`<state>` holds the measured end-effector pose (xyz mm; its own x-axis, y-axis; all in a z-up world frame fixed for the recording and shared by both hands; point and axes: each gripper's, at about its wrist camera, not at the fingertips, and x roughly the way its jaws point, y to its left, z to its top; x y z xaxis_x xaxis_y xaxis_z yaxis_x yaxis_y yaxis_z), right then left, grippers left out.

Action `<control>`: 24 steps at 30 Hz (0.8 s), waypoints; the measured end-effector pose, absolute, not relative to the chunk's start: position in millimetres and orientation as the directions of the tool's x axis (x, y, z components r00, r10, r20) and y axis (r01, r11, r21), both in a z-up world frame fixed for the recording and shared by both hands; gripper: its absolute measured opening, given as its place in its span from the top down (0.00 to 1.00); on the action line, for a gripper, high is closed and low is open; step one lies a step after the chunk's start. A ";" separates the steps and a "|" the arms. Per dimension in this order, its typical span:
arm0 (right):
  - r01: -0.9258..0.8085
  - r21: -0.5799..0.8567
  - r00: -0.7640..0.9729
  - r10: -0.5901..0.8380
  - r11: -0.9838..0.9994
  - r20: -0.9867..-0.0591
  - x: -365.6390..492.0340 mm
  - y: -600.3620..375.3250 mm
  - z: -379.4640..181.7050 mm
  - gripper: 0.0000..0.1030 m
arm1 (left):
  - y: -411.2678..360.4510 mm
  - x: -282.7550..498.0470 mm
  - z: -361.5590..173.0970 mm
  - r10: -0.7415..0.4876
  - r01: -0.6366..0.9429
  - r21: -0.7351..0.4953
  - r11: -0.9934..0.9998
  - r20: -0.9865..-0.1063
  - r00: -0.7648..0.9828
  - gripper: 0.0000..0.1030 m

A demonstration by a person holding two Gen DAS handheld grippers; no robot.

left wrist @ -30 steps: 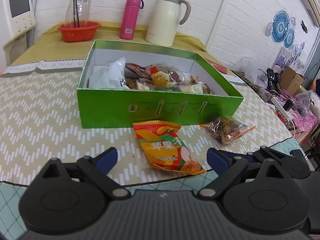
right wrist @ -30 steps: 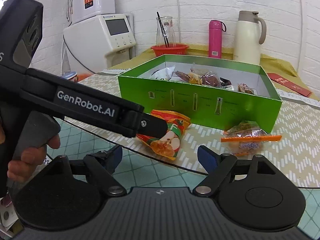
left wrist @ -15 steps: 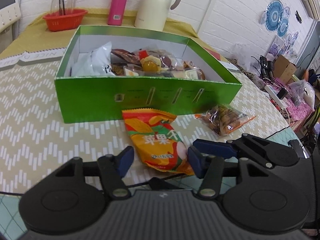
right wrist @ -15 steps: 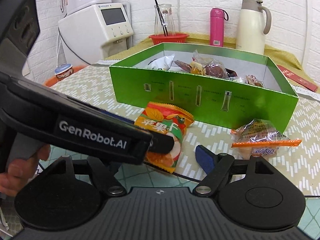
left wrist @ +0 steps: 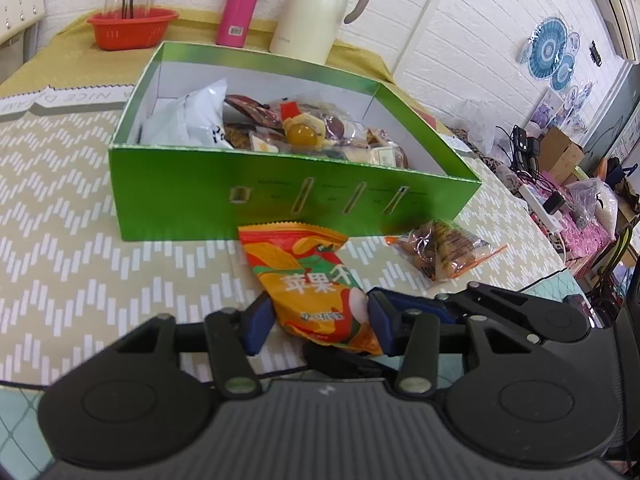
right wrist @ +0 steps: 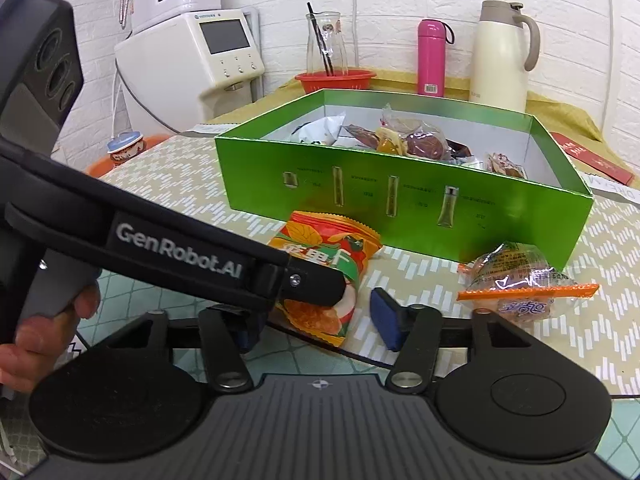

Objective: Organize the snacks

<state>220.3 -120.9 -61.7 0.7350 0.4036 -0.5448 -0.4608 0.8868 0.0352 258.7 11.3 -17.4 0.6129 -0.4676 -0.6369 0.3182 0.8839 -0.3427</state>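
An orange snack packet [left wrist: 316, 280] lies on the patterned tablecloth in front of the green box [left wrist: 280, 204], which holds several wrapped snacks. My left gripper [left wrist: 320, 320] has its jaws closing on the packet's near end, and both blue pads touch its sides. In the right wrist view the left gripper's black finger [right wrist: 316, 284] lies across the same packet [right wrist: 332, 256]. My right gripper [right wrist: 316, 326] is just behind it with its jaws closing. Its right pad stands apart from the packet. A clear packet with orange trim [right wrist: 520, 288] lies to the right, by the box [right wrist: 400, 204].
A pink bottle [left wrist: 244, 4], a cream jug [left wrist: 316, 8] and a red basket [left wrist: 132, 30] holding a glass carafe stand behind the box. A water dispenser [right wrist: 192, 64] is at the left. Cables and clutter [left wrist: 552, 196] lie past the table's right edge. A hand [right wrist: 48, 336] grips the left handle.
The left jaws went from wide open to closed in on the orange packet, and that gripper moved forward over it. The right jaws have narrowed a little.
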 end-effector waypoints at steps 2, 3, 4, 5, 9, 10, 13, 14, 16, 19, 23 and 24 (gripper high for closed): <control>-0.466 0.013 0.739 0.397 0.885 -0.545 218.3 -117.6 -61.8 0.31 | 7.1 255.8 -17.2 -0.455 0.337 -0.307 0.890 -0.641 0.618 0.62; -0.469 0.003 0.740 0.394 0.883 -0.546 217.4 -116.4 -62.0 0.33 | 6.5 254.3 -17.1 -0.455 0.341 -0.303 0.890 -0.641 0.618 0.65; -0.471 0.001 0.740 0.396 0.882 -0.544 216.5 -116.3 -61.8 0.34 | 6.3 252.4 -16.5 -0.452 0.341 -0.299 0.892 -0.642 0.620 0.65; -0.471 0.010 0.739 0.401 0.882 -0.541 215.3 -117.3 -61.8 0.35 | 6.7 249.9 -15.5 -0.452 0.341 -0.298 0.891 -0.640 0.621 0.66; -0.471 0.012 0.755 0.410 0.882 -0.512 199.3 -119.6 -56.0 0.36 | 6.2 233.4 -6.0 -0.460 0.358 -0.292 0.887 -0.619 0.637 0.66; -0.471 0.003 0.764 0.409 0.882 -0.499 194.8 -119.7 -52.6 0.36 | 4.8 228.7 -1.4 -0.459 0.366 -0.280 0.888 -0.608 0.648 0.66; -0.468 -0.020 0.792 0.409 0.884 -0.453 184.3 -123.0 -38.9 0.36 | 2.4 218.2 16.9 -0.467 0.390 -0.261 0.883 -0.563 0.681 0.66; -0.465 -0.027 0.803 0.409 0.885 -0.434 181.5 -124.6 -33.3 0.36 | 1.6 216.6 23.1 -0.473 0.399 -0.257 0.880 -0.548 0.690 0.66; -0.457 -0.036 0.821 0.406 0.888 -0.402 179.6 -128.0 -23.9 0.36 | -0.2 215.9 33.0 -0.486 0.419 -0.249 0.873 -0.522 0.701 0.66; -0.445 -0.038 0.839 0.402 0.895 -0.368 181.5 -134.7 -14.9 0.36 | -4.4 222.8 43.9 -0.506 0.444 -0.247 0.861 -0.500 0.703 0.67; -0.415 -0.037 0.859 0.378 0.909 -0.346 192.2 -144.3 -7.4 0.36 | -13.7 240.5 51.3 -0.528 0.460 -0.261 0.848 -0.487 0.696 0.67; -0.407 -0.035 0.863 0.371 0.913 -0.343 196.1 -146.8 -6.2 0.36 | -16.4 245.9 52.4 -0.534 0.464 -0.267 0.845 -0.486 0.692 0.68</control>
